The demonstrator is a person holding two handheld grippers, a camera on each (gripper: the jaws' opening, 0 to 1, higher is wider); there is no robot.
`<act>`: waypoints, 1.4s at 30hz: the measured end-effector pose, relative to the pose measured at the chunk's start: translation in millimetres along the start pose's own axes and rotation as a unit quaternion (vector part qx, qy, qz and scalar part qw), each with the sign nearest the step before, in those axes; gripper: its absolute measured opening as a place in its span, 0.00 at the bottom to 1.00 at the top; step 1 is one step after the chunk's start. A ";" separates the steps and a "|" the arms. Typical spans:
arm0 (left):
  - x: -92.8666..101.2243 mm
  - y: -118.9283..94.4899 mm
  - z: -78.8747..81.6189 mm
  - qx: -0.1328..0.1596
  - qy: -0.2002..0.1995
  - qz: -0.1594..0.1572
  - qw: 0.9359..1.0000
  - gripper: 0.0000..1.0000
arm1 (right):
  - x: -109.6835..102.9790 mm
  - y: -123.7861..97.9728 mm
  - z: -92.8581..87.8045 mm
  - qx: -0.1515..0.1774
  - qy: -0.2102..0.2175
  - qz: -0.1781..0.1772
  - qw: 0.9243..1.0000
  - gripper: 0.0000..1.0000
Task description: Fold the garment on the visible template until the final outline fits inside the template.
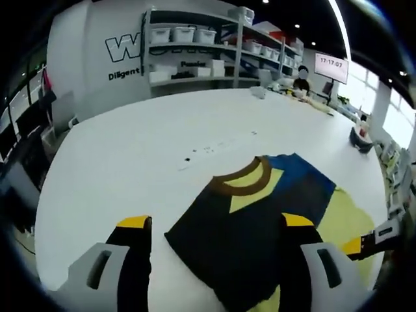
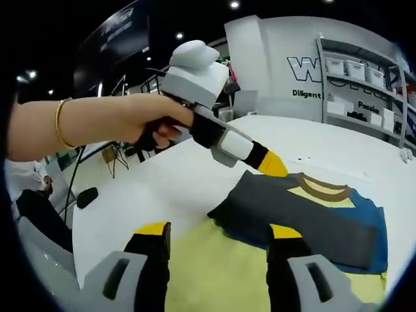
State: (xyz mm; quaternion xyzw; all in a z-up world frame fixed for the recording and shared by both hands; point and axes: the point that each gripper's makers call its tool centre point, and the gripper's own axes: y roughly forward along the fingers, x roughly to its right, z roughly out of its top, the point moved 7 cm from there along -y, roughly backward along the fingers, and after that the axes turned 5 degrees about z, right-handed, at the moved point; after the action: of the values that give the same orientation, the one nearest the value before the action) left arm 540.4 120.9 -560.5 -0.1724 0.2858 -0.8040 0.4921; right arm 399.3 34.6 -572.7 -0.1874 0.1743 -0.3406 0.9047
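item: garment point(image 1: 260, 237), dark grey with a blue part and a brown-ringed collar point(image 1: 244, 182), is lying folded and flat on the white bench point(image 1: 143, 146), just ahead of the left tool point(image 1: 218, 224). its near edge is sitting between that tool's two yellow-tipped jaws. in the right gripper view the same garment point(image 2: 305, 218) is lying ahead and to the right of the right tool point(image 2: 218, 231), partly over the yellow template.

item: template point(image 2: 221, 273), pale yellow sheet, is lying flat on the bench under the garment and is showing directly beyond the right tool's jaws. in the left gripper view the template point(image 1: 344, 218) is showing past the garment's right edge.

item: left tool, jaws standing wide apart, holding nothing, is hovering over the bench. in the right gripper view this left tool point(image 2: 270, 164) is coming in from the left, held by a person's hand point(image 2: 153, 117) with a gold bangle point(image 2: 60, 123) on the wrist, its yellow tip just beside the garment's far corner; touching or not, cannot tell.

item: right tool, jaws standing apart, gripping nothing. in the left gripper view its tip point(image 1: 370, 240) is showing at the right, over the template.

item: shelving point(image 1: 208, 49) with white bins is standing beyond the bench's far edge.
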 end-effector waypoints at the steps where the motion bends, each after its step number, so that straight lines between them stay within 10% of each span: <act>1: -2.1 1.2 -1.4 -0.001 -0.003 -0.004 1.000 0.75 | -2.8 6.0 -0.1 -0.002 0.000 0.005 1.000 0.51; 13: -29.5 26.3 -19.9 -0.031 -0.022 0.009 0.999 0.58 | -11.8 48.9 -2.7 -0.011 0.007 0.009 1.000 0.33; 18: -33.2 35.7 -31.5 -0.057 -0.040 0.008 0.997 0.39 | -8.5 66.6 -7.3 -0.029 0.020 -0.018 0.999 0.10; 42: -38.9 47.8 -33.3 -0.068 -0.002 0.014 0.998 0.03 | -2.4 86.2 -15.0 -0.087 -0.095 -0.107 0.986 0.00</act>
State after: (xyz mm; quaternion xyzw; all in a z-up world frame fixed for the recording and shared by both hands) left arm 572.7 148.3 -616.3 -0.2032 0.3409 -0.7752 0.4914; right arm 438.4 93.1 -624.8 -0.3144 0.0953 -0.3995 0.8558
